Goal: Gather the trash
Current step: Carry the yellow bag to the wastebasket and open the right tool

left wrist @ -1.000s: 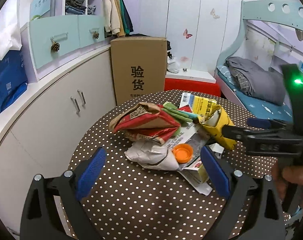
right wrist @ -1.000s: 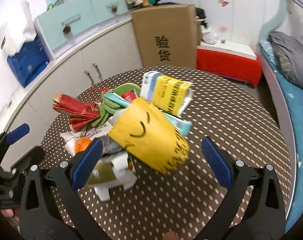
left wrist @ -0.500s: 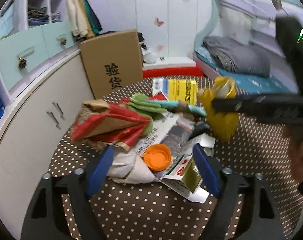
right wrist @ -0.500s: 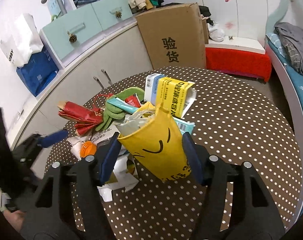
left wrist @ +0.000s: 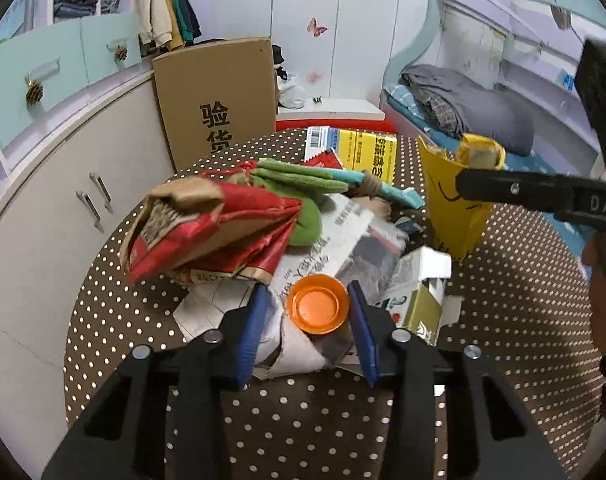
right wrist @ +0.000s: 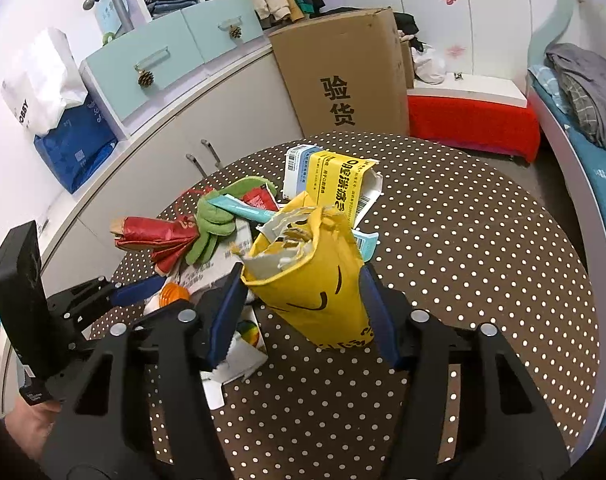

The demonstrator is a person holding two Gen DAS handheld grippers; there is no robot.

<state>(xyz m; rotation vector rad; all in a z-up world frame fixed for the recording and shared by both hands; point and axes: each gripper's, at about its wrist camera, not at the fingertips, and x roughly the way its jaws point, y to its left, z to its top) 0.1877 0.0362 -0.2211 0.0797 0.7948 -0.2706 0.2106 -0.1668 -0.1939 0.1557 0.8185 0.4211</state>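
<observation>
A round table point(right wrist: 483, 240) in a brown, white-dotted cloth carries a heap of litter, with a tall carton point(right wrist: 343, 72) standing behind it on the floor. At the heap's near right edge the yellow bag point(right wrist: 315, 284) stands upright — long axis vertical, torn mouth facing up, stuffed with scraps of paper and card — and the right gripper point(right wrist: 301, 316) has its blue fingers pressed against the bag's two sides, narrowed to the bag's width. A red paper bag point(left wrist: 219, 228) lies crumpled on its side at the heap's left, its long axis running left to right, with a green glove point(left wrist: 299, 184) draped beside it. A yellow box point(left wrist: 367, 152) lies flat at the far side. The left gripper point(left wrist: 309, 322) has closed most of the way on crumpled newspaper point(left wrist: 303, 352), fingers touching either side — an orange cap point(left wrist: 317, 304) sits open side up between them.
</observation>
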